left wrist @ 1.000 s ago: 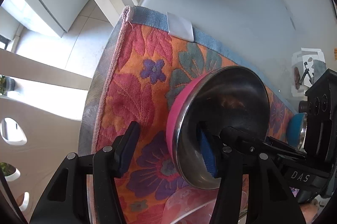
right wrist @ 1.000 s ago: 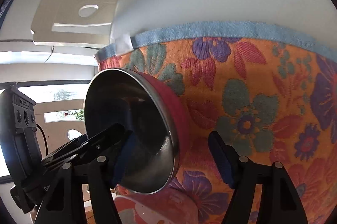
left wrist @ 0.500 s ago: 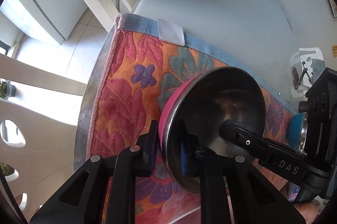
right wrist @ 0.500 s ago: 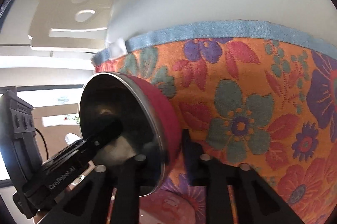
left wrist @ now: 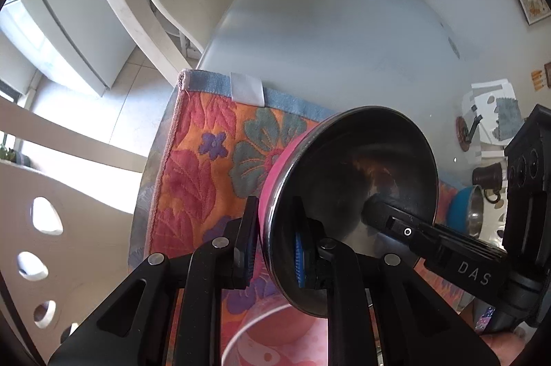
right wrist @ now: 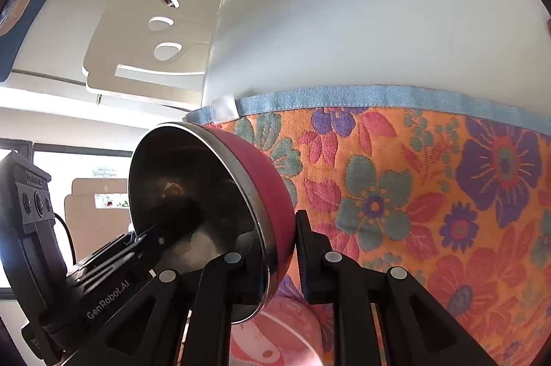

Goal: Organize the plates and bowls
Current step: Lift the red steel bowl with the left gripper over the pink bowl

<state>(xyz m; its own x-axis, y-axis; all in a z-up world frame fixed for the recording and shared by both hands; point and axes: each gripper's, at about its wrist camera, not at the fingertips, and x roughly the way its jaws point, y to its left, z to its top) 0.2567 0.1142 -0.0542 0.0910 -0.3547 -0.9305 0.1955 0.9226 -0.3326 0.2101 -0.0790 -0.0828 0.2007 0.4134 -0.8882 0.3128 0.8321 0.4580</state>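
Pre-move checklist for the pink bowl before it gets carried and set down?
1. Left gripper pinching the pink bowl rim, one pad inside, one outside: ok.
2. Right gripper clamped on the opposite rim: ok.
3. Bowl level: not ok, it tilts steeply in both views.
4. Bowl empty: ok, only reflections inside.
5. Bowl clear of the floral mat: cannot tell.
6. Pink printed dish lies just below the bowl: ok as a drop spot; blue bowl stands apart.
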